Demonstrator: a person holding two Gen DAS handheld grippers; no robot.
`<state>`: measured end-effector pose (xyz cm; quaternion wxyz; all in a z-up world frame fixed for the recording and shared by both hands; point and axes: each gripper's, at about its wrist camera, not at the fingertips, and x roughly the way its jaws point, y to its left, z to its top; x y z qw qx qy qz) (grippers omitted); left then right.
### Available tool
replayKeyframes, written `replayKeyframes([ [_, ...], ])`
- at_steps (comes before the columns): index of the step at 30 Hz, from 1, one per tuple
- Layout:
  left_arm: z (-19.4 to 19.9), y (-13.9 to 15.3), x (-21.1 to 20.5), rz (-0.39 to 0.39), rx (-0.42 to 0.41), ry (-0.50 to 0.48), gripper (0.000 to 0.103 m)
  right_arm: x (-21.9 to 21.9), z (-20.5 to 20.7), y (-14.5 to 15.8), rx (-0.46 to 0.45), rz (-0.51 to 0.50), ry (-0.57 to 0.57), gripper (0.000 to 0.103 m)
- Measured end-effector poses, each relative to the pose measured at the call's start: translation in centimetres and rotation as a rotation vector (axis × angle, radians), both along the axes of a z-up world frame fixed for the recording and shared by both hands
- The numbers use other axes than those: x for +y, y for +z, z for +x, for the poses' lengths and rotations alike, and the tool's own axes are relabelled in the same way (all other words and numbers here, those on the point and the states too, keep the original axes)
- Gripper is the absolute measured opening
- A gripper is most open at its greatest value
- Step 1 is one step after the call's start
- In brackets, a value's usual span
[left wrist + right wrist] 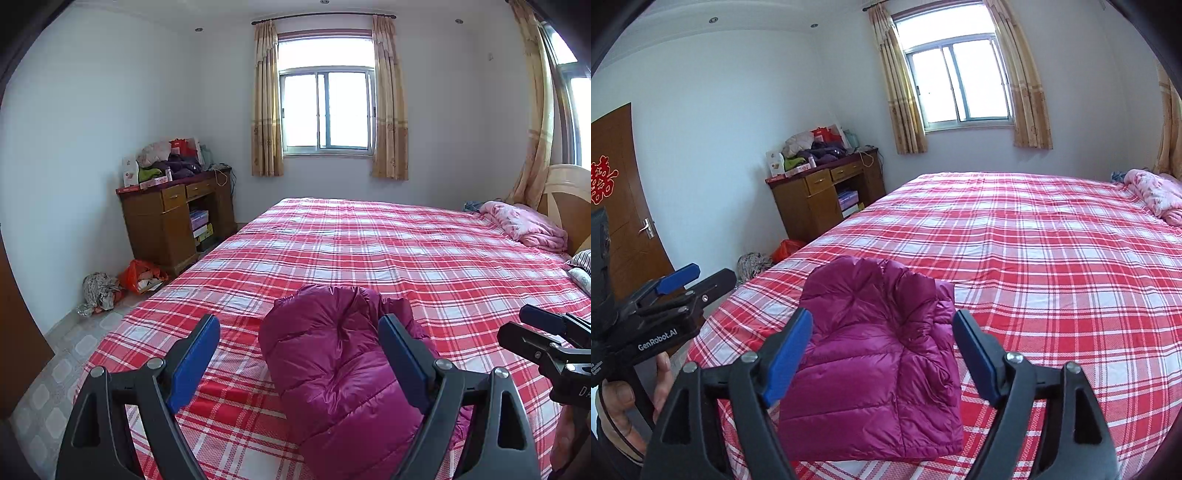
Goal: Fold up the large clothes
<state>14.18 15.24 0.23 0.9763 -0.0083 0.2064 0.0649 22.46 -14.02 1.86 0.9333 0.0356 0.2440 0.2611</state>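
Across the red plaid bed (1015, 236), at 6 o'clock near the front edge, a magenta down jacket (875, 369), already folded into a compact, puffy rectangle with quilted panels stacked and no sleeve trailing loose. Judged nearly or fully done: at most a final pressing flat or squaring of the bulging top layer left. Over the bundle, the right gripper (882, 354), tongs spread wide, holding nothing, blue pads flanking the jacket without touching it. At 9 o'clock in the right wrist view, the left gripper (683, 280), held level above the bed's corner; in its own view (299, 354) likewise wide apart and empty, angled down toward the jacket (340, 376).
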Motion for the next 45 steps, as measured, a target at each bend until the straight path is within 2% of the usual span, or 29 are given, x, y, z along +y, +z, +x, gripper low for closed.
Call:
replayKeyframes([
  [45,0.2,-0.6,-0.6,0.02,0.018,-0.002,0.088,-0.1,-1.1,-0.4,0.01,0.025,0.004,0.084],
])
